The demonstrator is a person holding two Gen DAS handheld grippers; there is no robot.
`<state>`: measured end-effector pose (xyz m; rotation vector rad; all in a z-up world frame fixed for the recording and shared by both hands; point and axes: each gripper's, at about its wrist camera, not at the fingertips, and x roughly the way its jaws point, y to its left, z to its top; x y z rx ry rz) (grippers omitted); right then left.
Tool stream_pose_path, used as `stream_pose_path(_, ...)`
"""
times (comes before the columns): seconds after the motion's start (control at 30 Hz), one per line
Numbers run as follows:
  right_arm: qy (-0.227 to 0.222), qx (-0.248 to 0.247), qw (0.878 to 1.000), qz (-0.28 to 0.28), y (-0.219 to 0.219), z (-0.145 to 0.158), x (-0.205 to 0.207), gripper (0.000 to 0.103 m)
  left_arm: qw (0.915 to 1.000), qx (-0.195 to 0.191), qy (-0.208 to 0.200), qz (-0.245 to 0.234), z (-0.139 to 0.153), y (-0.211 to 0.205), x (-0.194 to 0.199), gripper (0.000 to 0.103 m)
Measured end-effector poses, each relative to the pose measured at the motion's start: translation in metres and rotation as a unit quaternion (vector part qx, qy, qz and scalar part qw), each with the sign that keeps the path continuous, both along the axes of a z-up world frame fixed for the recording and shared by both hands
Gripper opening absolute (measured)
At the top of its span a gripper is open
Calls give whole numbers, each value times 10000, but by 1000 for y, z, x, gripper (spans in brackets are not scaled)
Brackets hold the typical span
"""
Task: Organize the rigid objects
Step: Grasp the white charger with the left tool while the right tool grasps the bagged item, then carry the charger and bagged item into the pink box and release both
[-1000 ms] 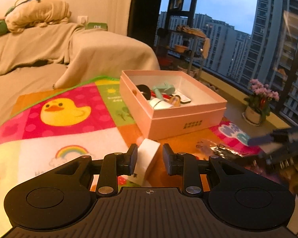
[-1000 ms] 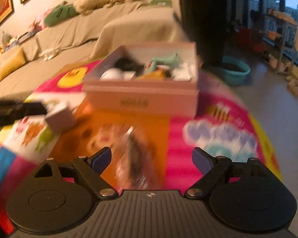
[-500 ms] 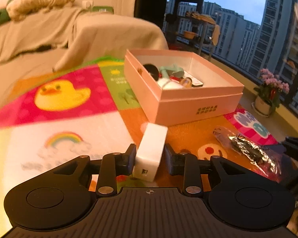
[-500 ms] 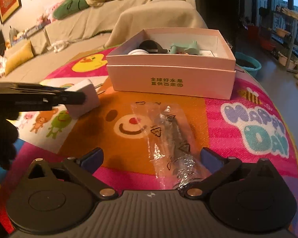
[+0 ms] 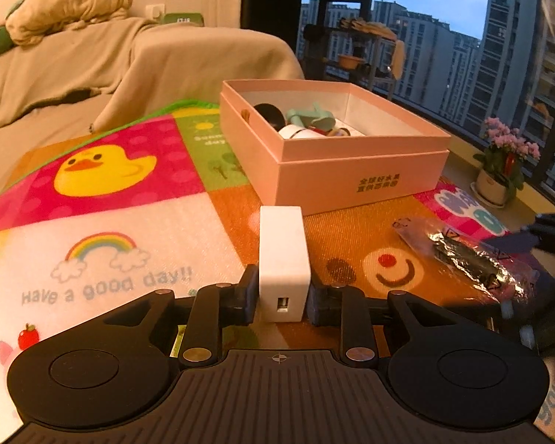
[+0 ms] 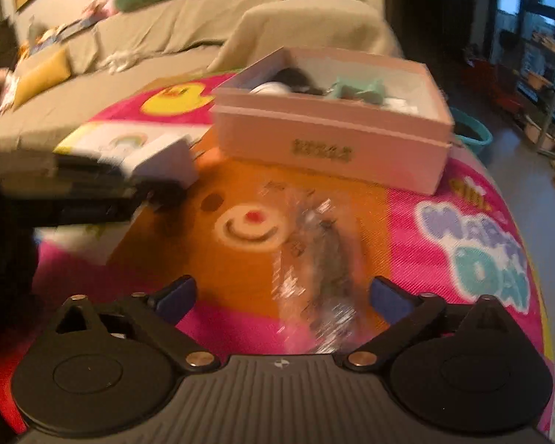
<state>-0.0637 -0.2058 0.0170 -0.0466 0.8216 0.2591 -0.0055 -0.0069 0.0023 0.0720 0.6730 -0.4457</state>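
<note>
As shown from the left wrist, note the left gripper clamped on the white charger, pads pressed against both its sides. Locate the charger just in front of the pink box, near its left front corner. Find the clear bag of dark contents on the play mat, also in front of the box, right of the charger and apart from it. See the right gripper spread wide, just narrowed slightly, with the bag's near end between its fingers, untouched. Observe small items inside the box.

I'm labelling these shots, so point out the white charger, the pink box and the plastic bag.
charger (image 5: pixel 284 255), left wrist view, its top face.
pink box (image 5: pixel 351 181), left wrist view, its near wall.
plastic bag (image 6: pixel 320 259), right wrist view, its middle.
</note>
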Motion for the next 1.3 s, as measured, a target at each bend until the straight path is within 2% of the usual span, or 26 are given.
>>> stream_pose_path(0.13,19,105,9994,-341,-14,2,13,83,10000,-26,0,15,0,0,0,29)
stream_pose_path(0.37,-132,-57,9994,-301,-4,-3,10,80,10000,-74,6,36,0,1,1,29)
stream_pose_path(0.47,-251,-252,9992,-184,6,-2,8,55,9999,-142,25,80,0,3,1,28)
stream_pose_path(0.53,-208,-359,9989,-196,11,3,10,30,9994,-281,103,156,1,7,1,27)
stream_pose_path(0.63,-243,-343,9989,-189,12,14,5,18,9982,-496,212,244,5,15,-1,26)
stream_pose_path(0.83,-384,180,9989,-222,-9,44,-11,18,9987,-475,-50,155,19,19,-11,26)
stream_pose_path(1.0,-632,372,9967,-358,-28,63,-27,17,9992,-200,-215,-276,37,7,-21,26)
stream_pose_path(1.13,-739,432,9952,-470,-40,69,-35,17,9985,3,-210,-506,47,-4,-29,26)
stream_pose_path(1.3,-799,516,9939,-551,-50,68,-40,17,9969,-56,-208,-754,62,-15,-38,26)
